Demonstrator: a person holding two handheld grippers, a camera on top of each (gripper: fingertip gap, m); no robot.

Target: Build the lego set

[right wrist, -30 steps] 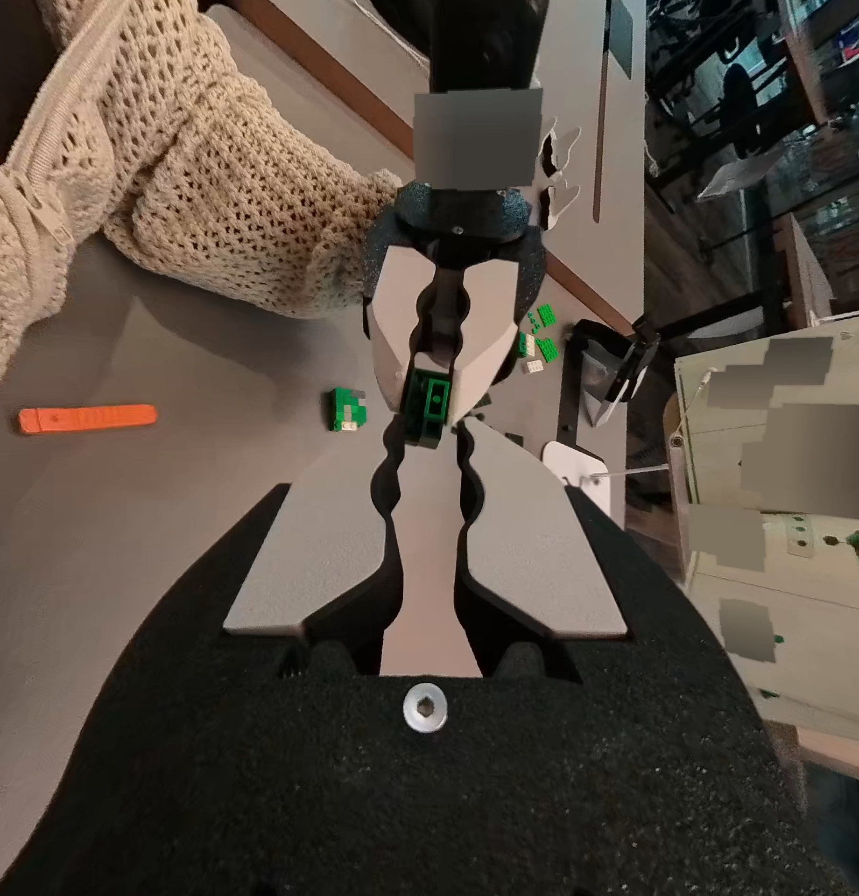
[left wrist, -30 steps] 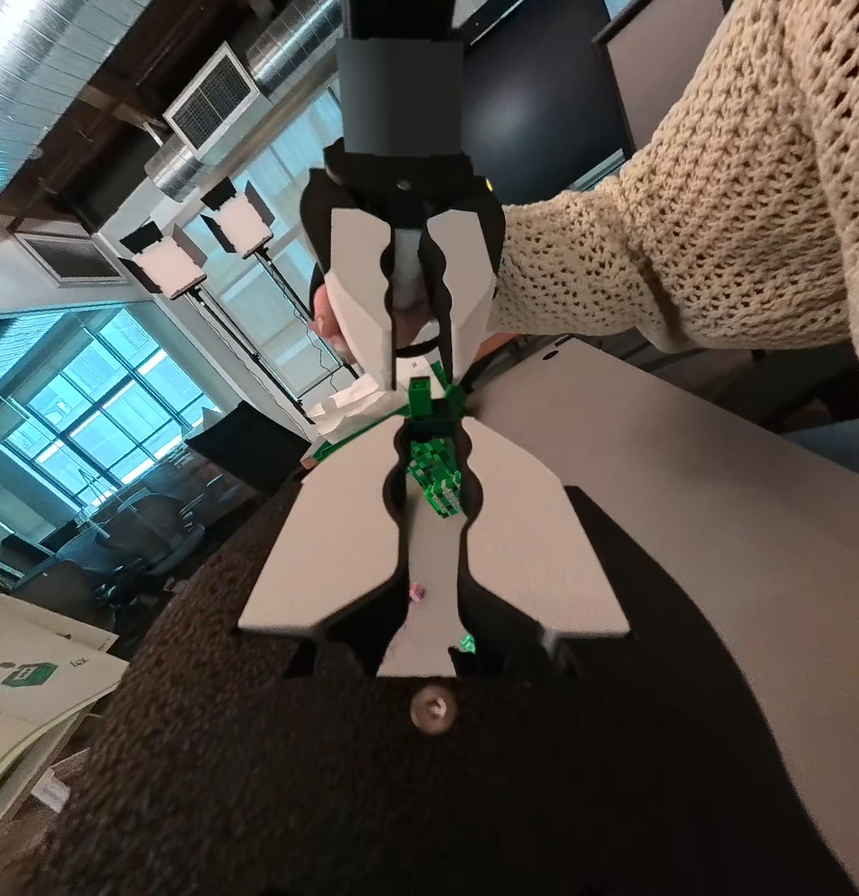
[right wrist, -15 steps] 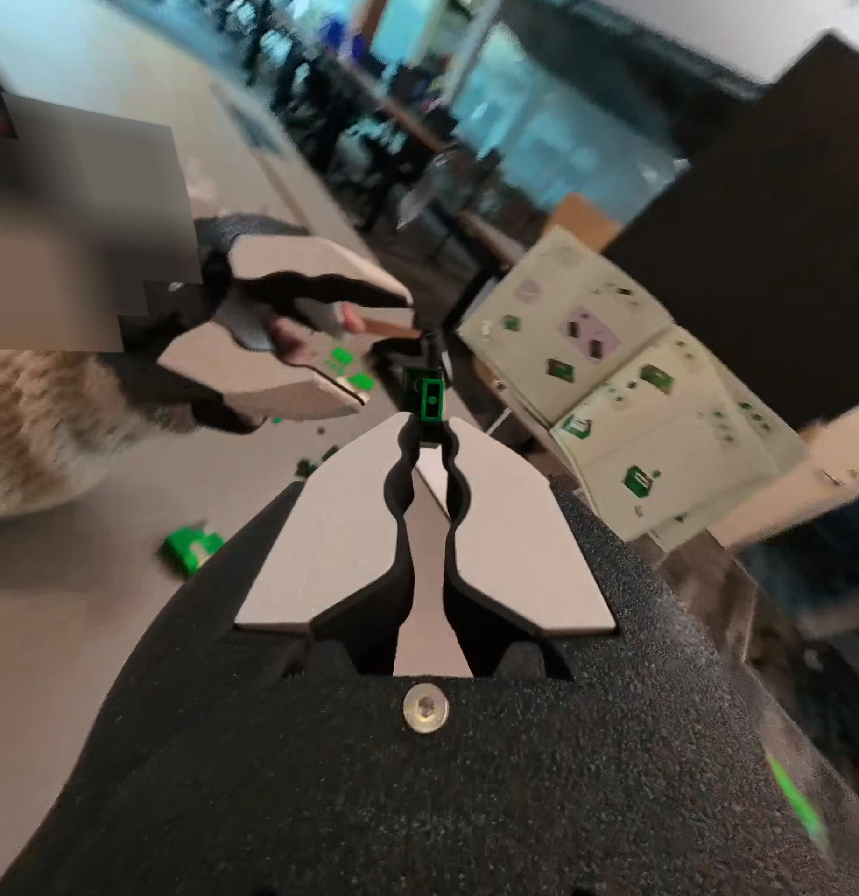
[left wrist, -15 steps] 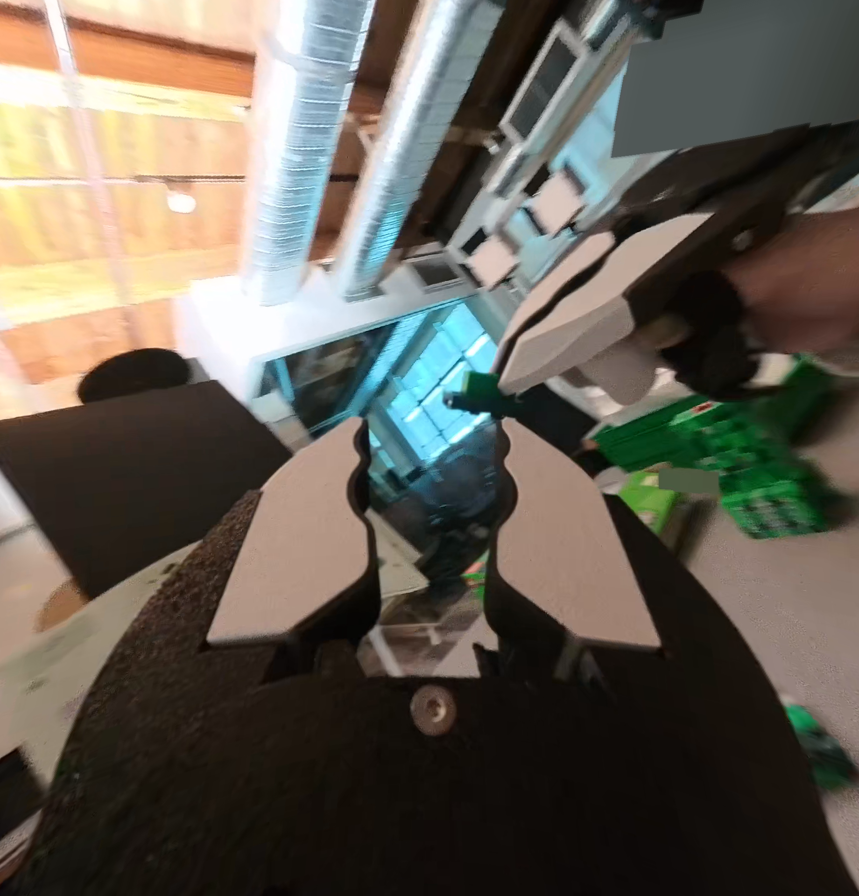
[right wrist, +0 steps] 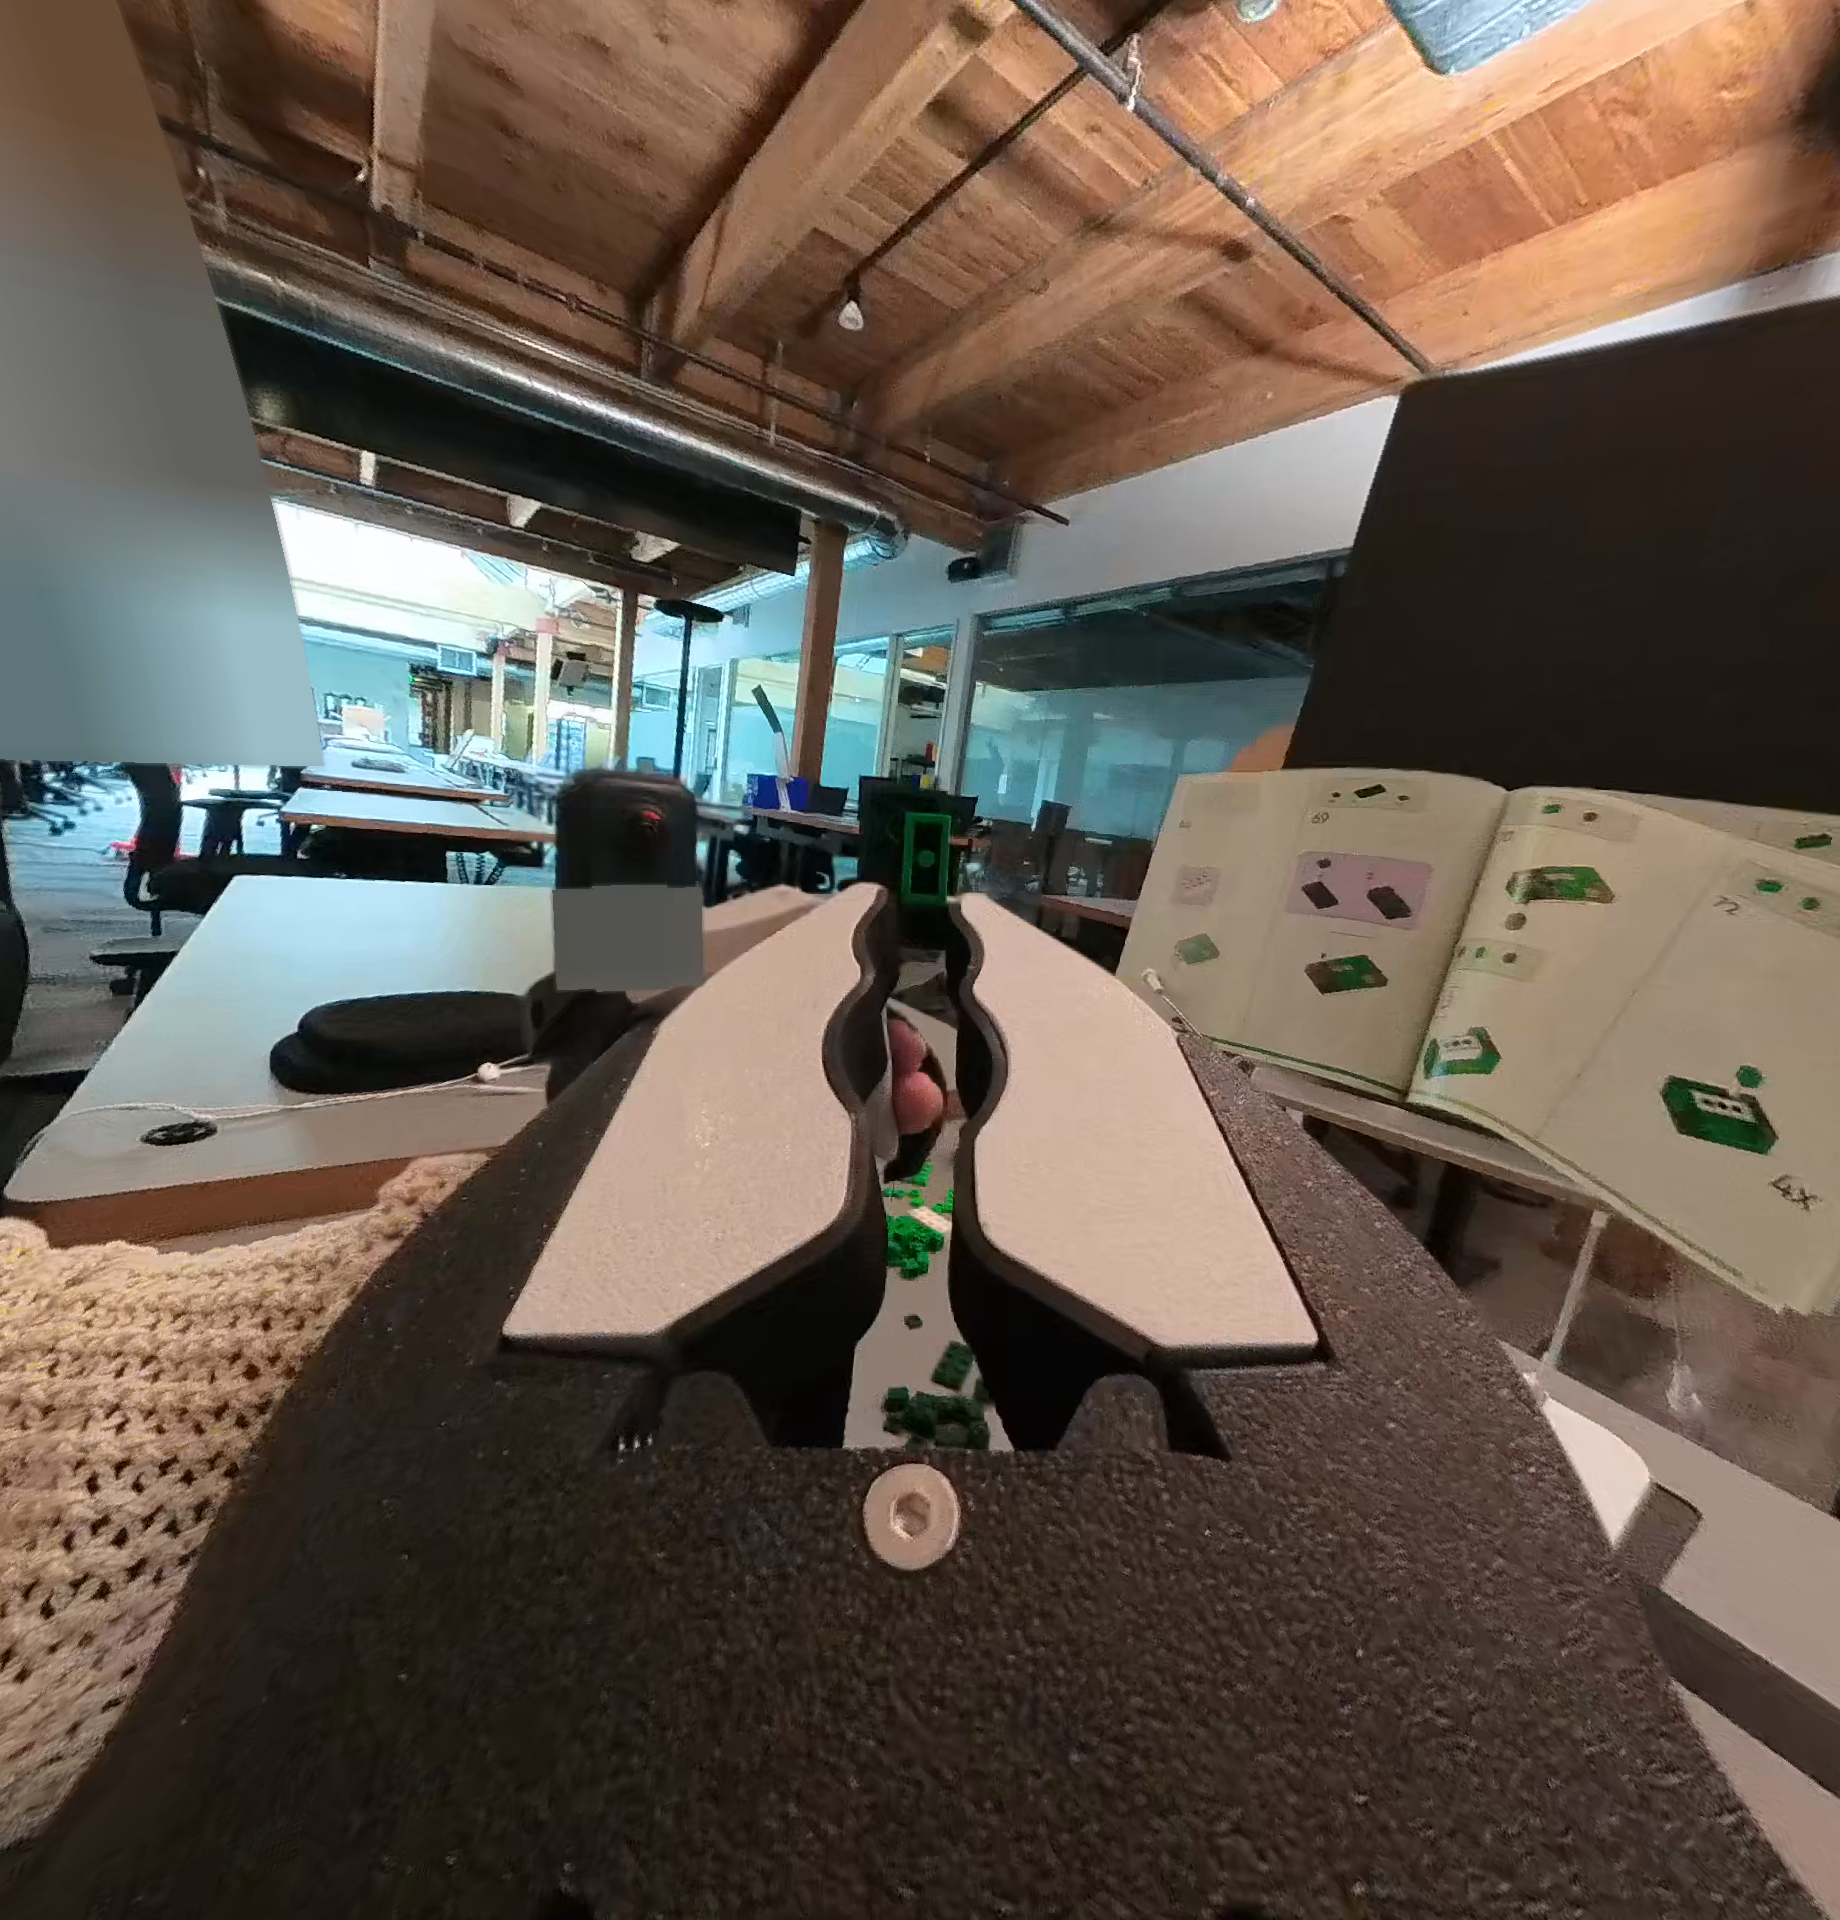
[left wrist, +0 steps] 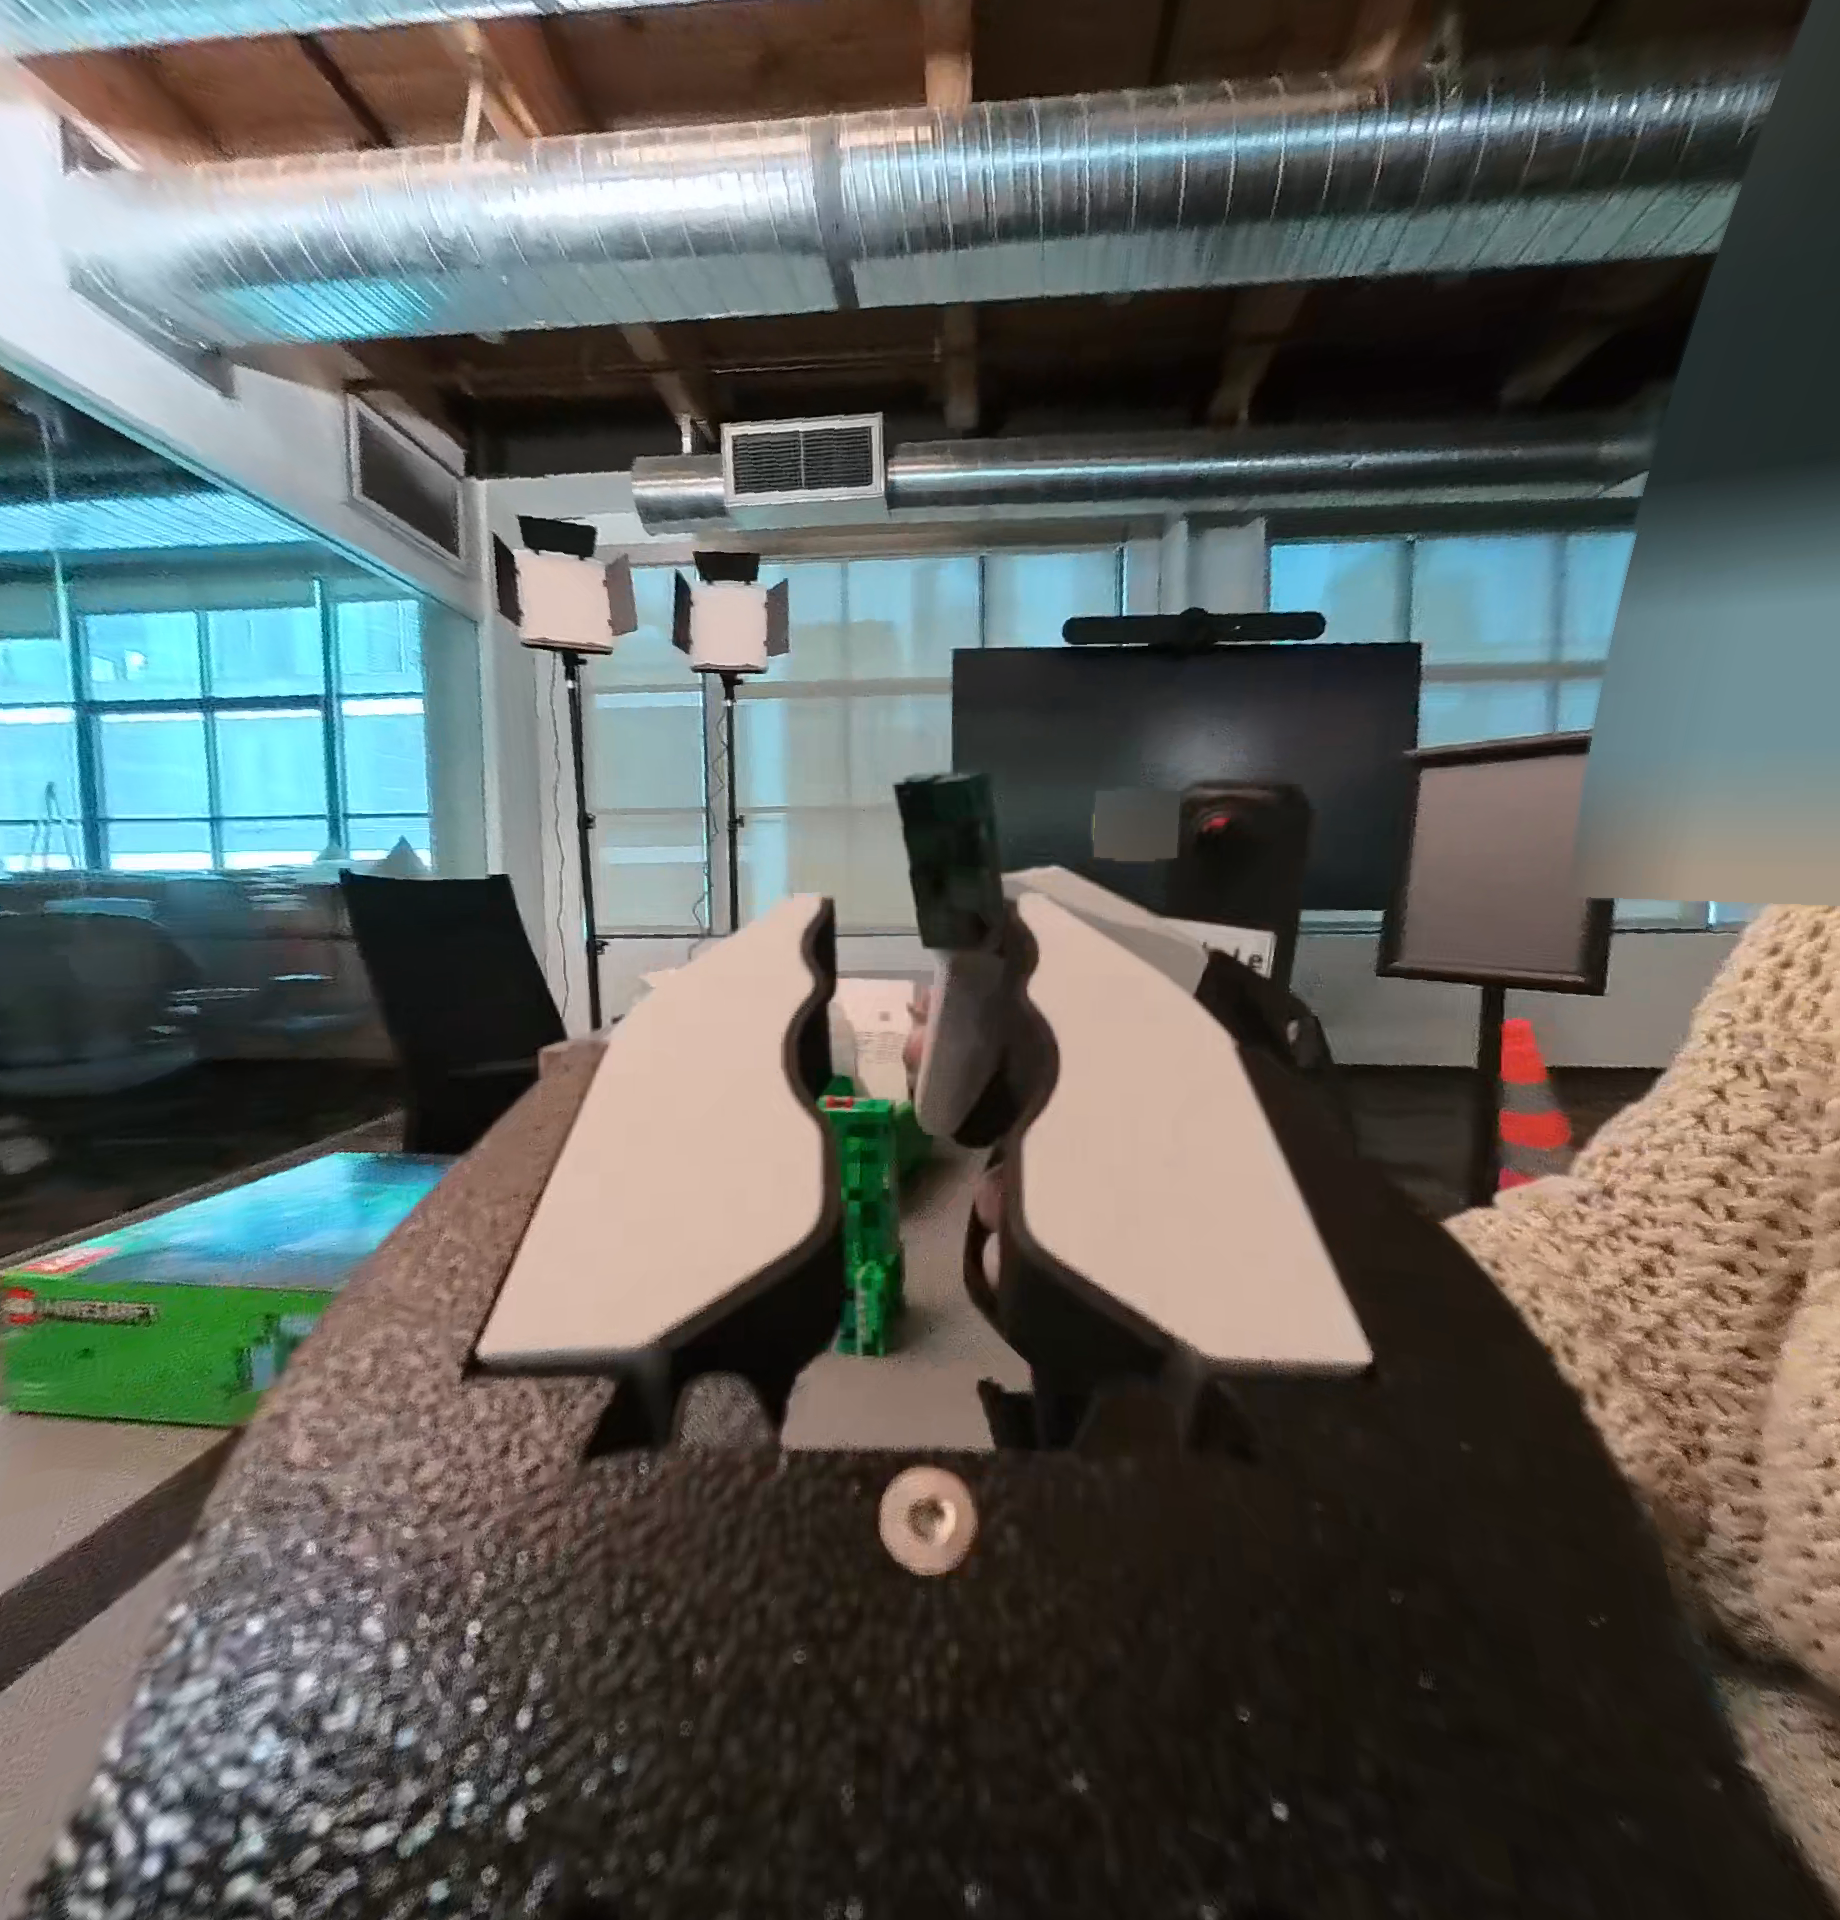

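Right gripper [right wrist: 921,914] is narrow, tips pinched on a dark green lego piece [right wrist: 924,862] that sticks up past them at 12 o'clock in the right wrist view. The same piece [left wrist: 949,857] shows in the left wrist view at 12 o'clock, just above the right gripper's white finger [left wrist: 955,1023], which pokes up between the left one's fingers.

Left gripper [left wrist: 921,925] is wide apart w/ nothing between its tips. Down in its gap, approx 6 o'clock from the tips, a bright green lego build [left wrist: 866,1216] stands upright on the grey table [left wrist: 22,1496].

Loose green bricks [right wrist: 931,1403] lie on the table under the right gripper. An open instruction booklet [right wrist: 1518,997] is propped at 3 o'clock; a green set box [left wrist: 168,1299] sits at 9 o'clock in the left wrist view. Cream knit sleeves [left wrist: 1674,1299] at the frame edges.
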